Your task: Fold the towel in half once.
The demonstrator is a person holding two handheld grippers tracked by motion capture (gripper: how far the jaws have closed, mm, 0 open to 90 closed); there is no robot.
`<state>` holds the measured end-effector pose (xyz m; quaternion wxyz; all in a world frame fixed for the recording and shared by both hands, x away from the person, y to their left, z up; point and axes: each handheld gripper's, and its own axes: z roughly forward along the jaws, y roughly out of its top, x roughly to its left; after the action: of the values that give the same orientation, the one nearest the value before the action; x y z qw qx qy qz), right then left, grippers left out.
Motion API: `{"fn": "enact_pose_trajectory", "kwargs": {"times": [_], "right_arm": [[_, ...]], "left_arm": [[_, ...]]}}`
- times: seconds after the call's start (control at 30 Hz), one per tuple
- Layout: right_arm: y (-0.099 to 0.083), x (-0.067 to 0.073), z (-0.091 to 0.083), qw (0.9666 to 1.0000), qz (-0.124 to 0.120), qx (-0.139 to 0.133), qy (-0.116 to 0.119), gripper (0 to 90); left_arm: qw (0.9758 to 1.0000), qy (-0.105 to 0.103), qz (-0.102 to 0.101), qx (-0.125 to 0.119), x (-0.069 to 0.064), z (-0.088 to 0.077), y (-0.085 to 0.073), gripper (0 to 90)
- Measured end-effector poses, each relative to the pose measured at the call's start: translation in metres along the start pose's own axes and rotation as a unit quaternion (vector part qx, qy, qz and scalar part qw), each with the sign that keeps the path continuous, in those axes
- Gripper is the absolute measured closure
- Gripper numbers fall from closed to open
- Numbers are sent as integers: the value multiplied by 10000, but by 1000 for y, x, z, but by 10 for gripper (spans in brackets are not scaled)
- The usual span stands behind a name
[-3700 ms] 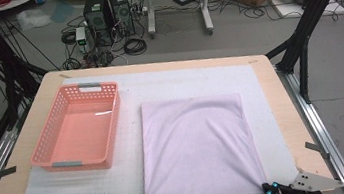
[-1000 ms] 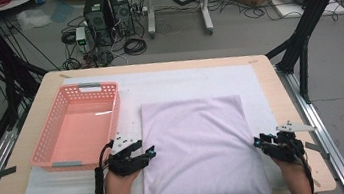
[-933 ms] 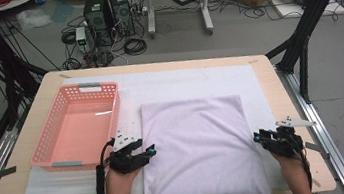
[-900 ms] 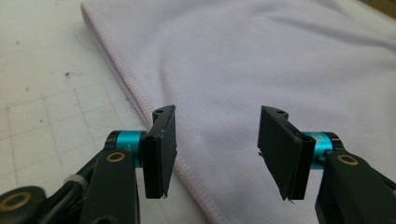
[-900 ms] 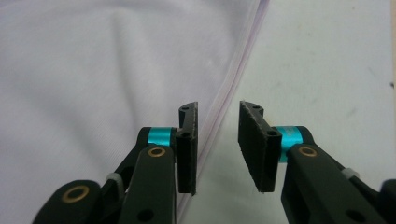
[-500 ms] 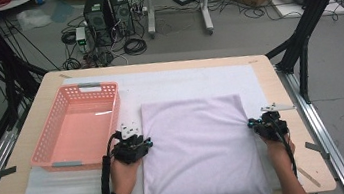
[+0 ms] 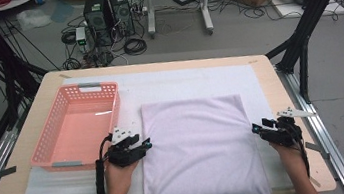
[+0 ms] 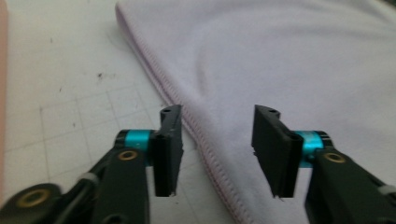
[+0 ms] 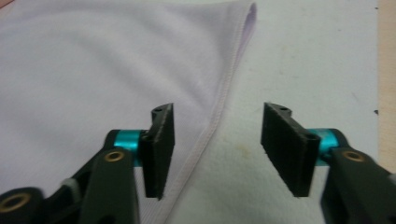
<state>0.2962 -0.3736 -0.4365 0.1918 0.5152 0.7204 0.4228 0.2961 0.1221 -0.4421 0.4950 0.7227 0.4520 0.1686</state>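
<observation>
At cloth (image 7: 199,149) hems, 9 and 3 o'clock, left gripper (image 7: 142,145) and right gripper (image 7: 258,129) have just opened, jaws wide, straddling hems unpinched; we judge it light, limp: pinch stitched edges.

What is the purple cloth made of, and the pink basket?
The cloth looks like soft, matte knit fabric, maybe cotton: it has a stitched hem and gentle wrinkles. The basket looks like smooth, slightly shiny moulded plastic, with rows of small holes in its walls.
</observation>
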Motion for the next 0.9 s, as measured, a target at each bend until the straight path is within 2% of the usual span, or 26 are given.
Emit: {"fn": "enact_pose_trajectory", "kwargs": {"times": [0.07,0.23,0.3,0.33,0.4,0.5,0.57,0.6,0.63,0.73,0.83,0.9], "right_arm": [[-1,3,-5,9997,-149,70,156,362],[1,17,-20,9970,-624,31,449,252],[-1,22,-24,9958,-787,-11,459,193],[-2,23,-25,9957,-788,-48,476,167],[-3,25,-27,9957,-796,-189,440,166],[-2,26,-29,9958,-741,-325,440,165],[-1,26,-29,9952,-772,-412,440,165],[-1,27,-30,9947,-799,-447,472,166],[-1,28,-30,9946,-804,-444,479,166],[0,29,-29,9943,-826,-438,509,166],[0,29,-28,9940,-853,-433,528,166],[0,29,-28,9941,-841,-444,527,165]], "left_arm": [[9998,-184,-11,-99,0,-3,3,381],[9981,-546,11,-298,-2,-11,9,200],[9960,-767,-7,-451,-3,-14,11,181],[9948,-871,39,-536,-3,-17,12,182],[9939,-821,122,-727,-4,-20,13,181],[9909,-1000,308,-851,-5,-25,16,176],[9892,-999,429,-983,-6,-26,16,176],[9890,-982,469,-1004,-6,-27,17,175],[9898,-956,497,-933,-7,-27,17,175],[9920,-925,469,-726,-8,-26,19,178],[9929,-864,278,-762,-9,-25,19,179],[9924,-948,164,-766,-9,-25,20,178]]}}
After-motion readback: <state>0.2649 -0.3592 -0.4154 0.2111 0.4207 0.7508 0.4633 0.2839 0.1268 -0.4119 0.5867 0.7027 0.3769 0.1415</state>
